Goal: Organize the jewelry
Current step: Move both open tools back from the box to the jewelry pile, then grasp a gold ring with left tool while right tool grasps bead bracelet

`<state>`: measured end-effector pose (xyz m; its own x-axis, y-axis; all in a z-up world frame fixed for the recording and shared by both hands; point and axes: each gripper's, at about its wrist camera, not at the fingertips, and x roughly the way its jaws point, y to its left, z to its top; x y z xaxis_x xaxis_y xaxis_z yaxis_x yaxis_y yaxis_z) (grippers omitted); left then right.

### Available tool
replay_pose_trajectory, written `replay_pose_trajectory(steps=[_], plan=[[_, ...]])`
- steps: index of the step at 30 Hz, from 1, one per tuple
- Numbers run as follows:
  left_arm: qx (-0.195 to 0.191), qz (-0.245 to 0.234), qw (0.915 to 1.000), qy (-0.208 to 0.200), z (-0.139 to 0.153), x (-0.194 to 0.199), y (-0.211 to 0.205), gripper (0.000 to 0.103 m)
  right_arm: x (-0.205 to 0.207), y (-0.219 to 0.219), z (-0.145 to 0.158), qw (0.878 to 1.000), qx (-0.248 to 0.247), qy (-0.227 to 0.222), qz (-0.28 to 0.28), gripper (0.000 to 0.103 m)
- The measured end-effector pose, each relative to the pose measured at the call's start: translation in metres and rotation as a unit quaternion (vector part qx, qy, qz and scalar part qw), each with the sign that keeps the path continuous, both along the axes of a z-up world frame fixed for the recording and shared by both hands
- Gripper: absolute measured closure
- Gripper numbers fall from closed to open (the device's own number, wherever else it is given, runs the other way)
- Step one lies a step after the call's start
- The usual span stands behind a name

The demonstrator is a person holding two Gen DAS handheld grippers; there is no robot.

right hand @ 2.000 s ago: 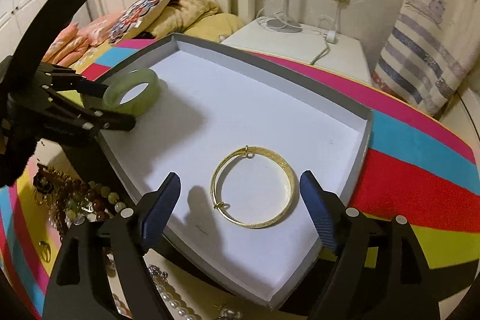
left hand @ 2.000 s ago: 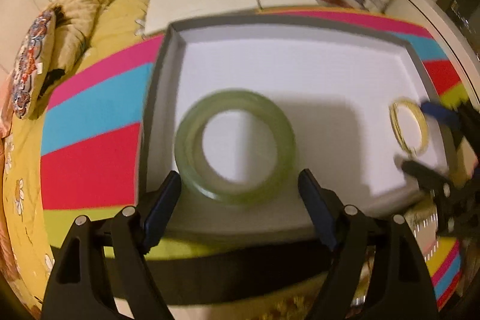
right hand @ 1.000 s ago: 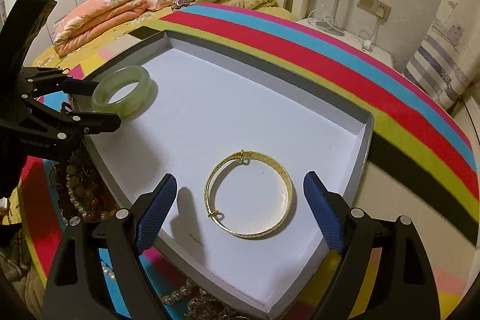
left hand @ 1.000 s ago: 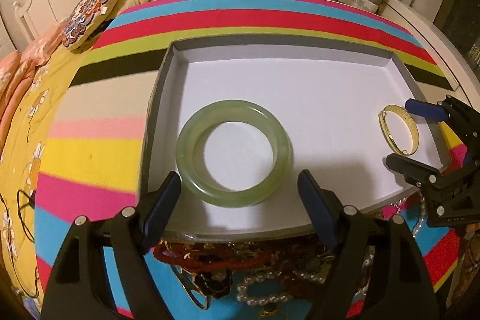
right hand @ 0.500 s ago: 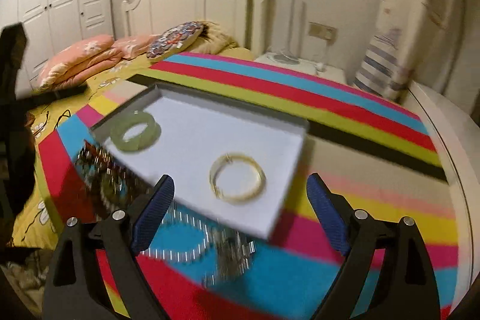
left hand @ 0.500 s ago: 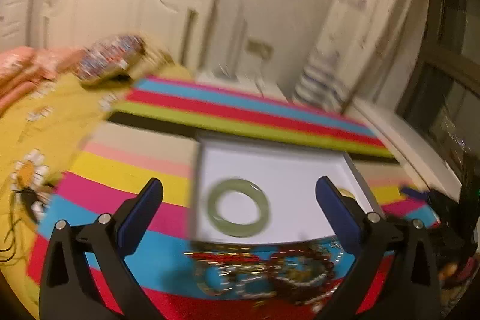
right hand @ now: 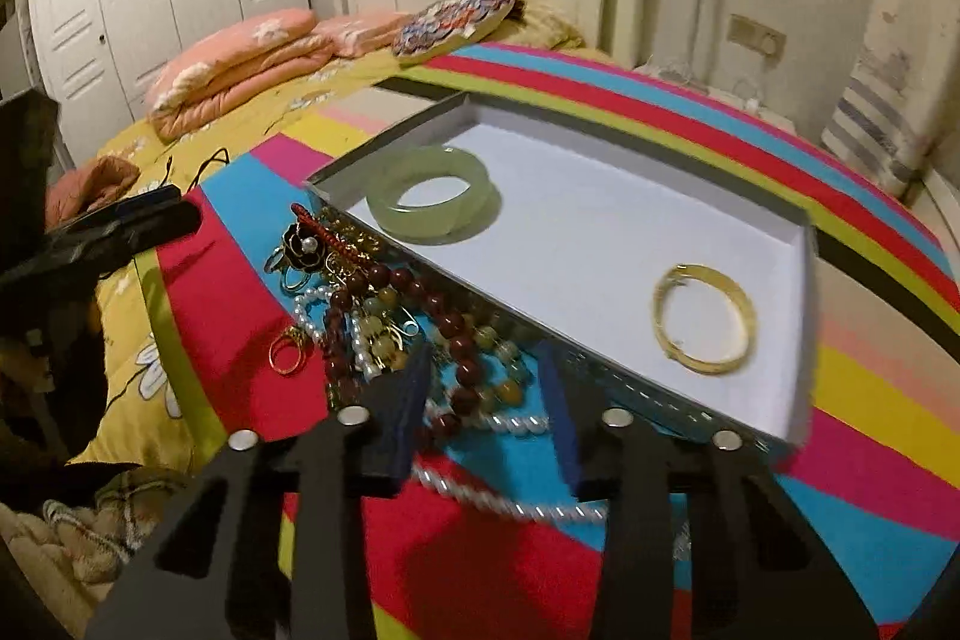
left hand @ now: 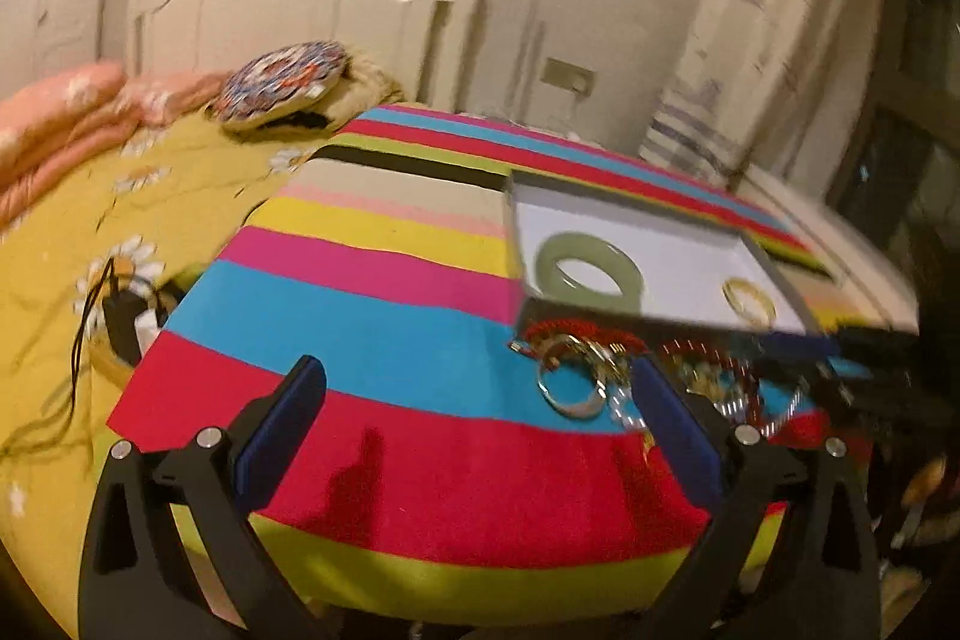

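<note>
Already sorted into the shallow white box [right hand: 807, 280]: jade bangle [right hand: 432, 202] flat in one corner, gold bangle [right hand: 705, 319] flat near the opposite end. Kept well apart, probably so that neither scratches the other and room remains between them.

Heaped just outside the box wall on the striped cloth [right hand: 480, 568] over the bed: tangled jewelry pile [right hand: 384, 304] of dark red beads, pearl strand [right hand: 510, 505] and a loose gold ring [right hand: 285, 352], not yet organized.

Right tool [right hand: 483, 370] hovering low over that pile, narrowed to a partial gap, pinching nothing visible, likely lining up on one strand.

Left tool [left hand: 474, 376] spread wide, empty, held back over bare cloth, likely to leave the pile clear.
</note>
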<state>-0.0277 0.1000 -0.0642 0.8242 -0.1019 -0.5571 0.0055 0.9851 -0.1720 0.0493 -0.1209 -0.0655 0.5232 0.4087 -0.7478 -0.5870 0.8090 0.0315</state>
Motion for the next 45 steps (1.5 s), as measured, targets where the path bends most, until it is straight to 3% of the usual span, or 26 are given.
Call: replay_pose_trajectory(steps=[5,10,18,26,33,45], plan=[[0.030,-0.051,0.9983,-0.001,-0.008,0.002,-0.027,0.003,0.002,0.013,-0.009,1.000,-0.019,0.008,0.011,0.077],[0.012,-0.069,0.9975,0.008,-0.014,0.009,-0.030,0.012,0.006,0.020,-0.014,0.999,-0.026,0.010,0.020,0.085],[0.006,-0.086,0.9959,0.025,-0.018,0.022,-0.035,0.039,-0.019,0.008,0.008,0.998,-0.012,-0.059,0.015,0.089],[0.032,-0.101,0.9942,0.020,-0.016,0.043,-0.050,0.055,-0.038,-0.007,0.039,0.994,0.032,-0.106,0.009,0.089],[0.011,-0.125,0.9906,0.055,-0.032,0.061,-0.053,0.087,-0.046,-0.016,0.054,0.990,0.054,-0.132,0.003,0.089],[-0.016,-0.159,0.9851,0.063,-0.029,0.032,-0.045,0.090,-0.047,-0.031,0.059,0.988,0.066,-0.137,-0.019,0.089]])
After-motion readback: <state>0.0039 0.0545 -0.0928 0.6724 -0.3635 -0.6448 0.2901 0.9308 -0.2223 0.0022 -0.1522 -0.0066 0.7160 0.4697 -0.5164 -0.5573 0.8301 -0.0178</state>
